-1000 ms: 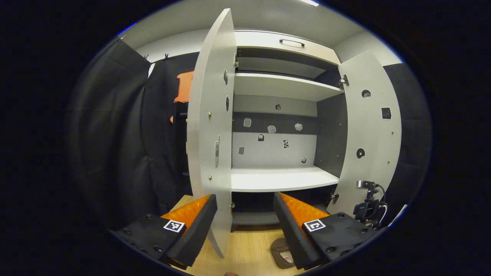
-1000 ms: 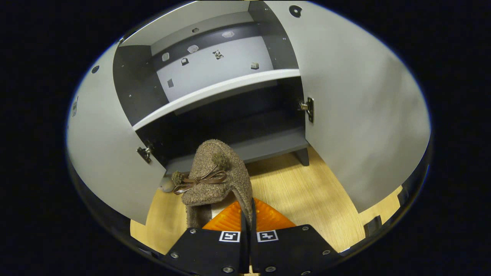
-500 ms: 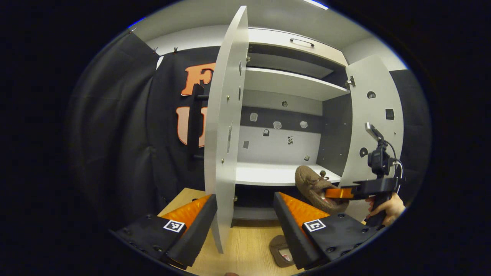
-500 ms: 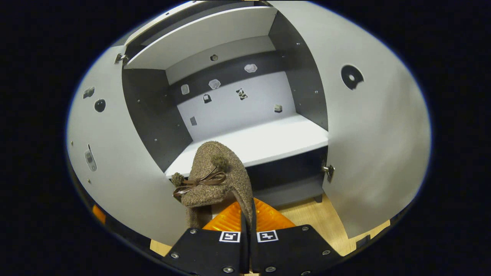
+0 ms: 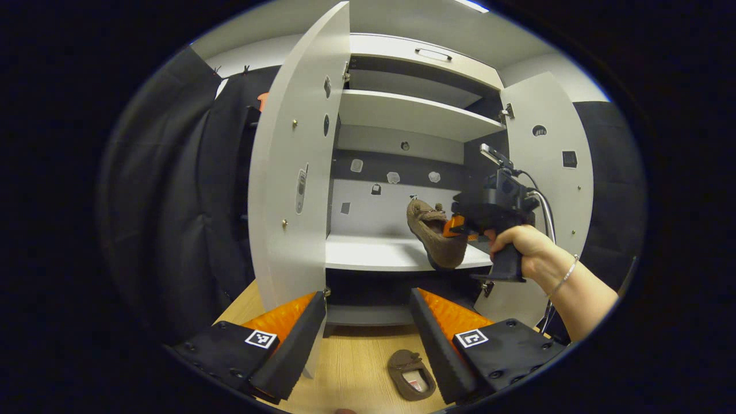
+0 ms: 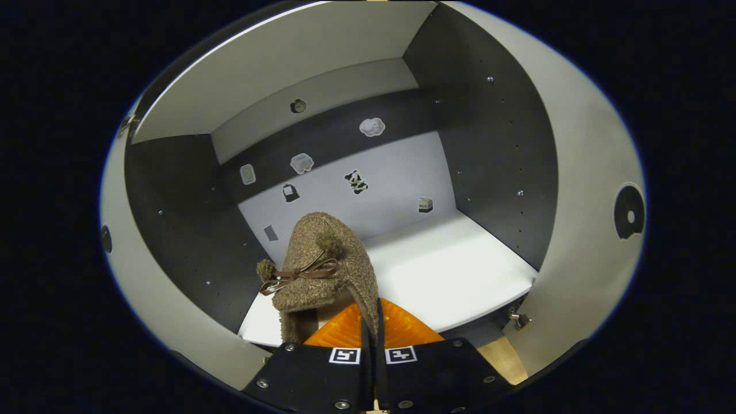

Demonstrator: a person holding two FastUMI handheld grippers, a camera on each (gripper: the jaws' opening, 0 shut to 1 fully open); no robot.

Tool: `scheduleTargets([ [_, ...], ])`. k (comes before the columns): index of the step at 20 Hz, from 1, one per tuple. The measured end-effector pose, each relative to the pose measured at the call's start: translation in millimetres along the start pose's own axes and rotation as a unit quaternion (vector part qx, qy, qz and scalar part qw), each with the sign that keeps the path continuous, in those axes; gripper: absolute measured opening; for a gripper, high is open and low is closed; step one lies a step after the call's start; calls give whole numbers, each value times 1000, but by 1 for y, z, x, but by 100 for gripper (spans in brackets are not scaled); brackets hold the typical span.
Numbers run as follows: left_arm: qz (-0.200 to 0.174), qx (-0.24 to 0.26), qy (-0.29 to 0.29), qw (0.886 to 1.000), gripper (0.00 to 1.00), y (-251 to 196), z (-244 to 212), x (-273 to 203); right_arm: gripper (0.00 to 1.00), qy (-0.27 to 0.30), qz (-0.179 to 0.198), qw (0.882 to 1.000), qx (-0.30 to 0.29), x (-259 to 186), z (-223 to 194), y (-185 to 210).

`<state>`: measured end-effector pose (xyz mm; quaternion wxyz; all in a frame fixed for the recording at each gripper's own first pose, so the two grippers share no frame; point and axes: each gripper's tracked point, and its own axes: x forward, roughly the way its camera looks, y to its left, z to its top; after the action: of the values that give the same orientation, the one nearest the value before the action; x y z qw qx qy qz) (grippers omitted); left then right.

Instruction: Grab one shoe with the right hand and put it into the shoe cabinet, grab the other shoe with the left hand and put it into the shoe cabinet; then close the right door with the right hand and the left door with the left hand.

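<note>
Right gripper view shows the right gripper (image 6: 372, 322) with its two fingers pressed together on the rim of a brown fuzzy shoe (image 6: 322, 267). The shoe stands up directly ahead of the fingers, toe pointing away, and a small bow with pompoms sits on its upper. It hangs over the front edge of the white middle shelf (image 6: 454, 270) of the shoe cabinet (image 6: 500, 149), not touching the board as far as I can tell. The shelf beyond the toe is bare to the back wall, where some small stickers are. The dark side walls stand well apart from the shoe on both sides.

Left gripper view shows the same shoe (image 5: 437, 236) held at the shelf's (image 5: 379, 253) front edge by the right gripper (image 5: 460, 227), with a hand (image 5: 523, 247) around its handle. The left gripper (image 5: 368, 328) is lower and nearer, its fingers spread wide and holding nothing. The other shoe (image 5: 411, 374) lies on the wooden floor (image 5: 356, 368) just beside the inner side of its right finger. The left door (image 5: 287, 172) stands open, its lower edge close to the left finger. The right door (image 5: 552, 190) is open too, behind the hand.
</note>
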<state>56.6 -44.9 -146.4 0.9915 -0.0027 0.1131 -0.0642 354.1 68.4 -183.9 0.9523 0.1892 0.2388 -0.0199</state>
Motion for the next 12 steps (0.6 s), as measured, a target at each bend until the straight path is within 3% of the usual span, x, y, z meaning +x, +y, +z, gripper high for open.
scheduleTargets([
  [7, -17, 1, 38, 999, 97, -21, -16, 23, 2, 41, -49, 998, 17, 83, 4, -13],
  [10, -23, 0, 51, 998, 97, -25, -20, 30, 8, 41, -39, 998, 11, 88, 9, -6],
  [12, -29, -6, 54, 998, 97, -27, -21, 31, 20, 36, -43, 998, 14, 88, 13, -11],
])
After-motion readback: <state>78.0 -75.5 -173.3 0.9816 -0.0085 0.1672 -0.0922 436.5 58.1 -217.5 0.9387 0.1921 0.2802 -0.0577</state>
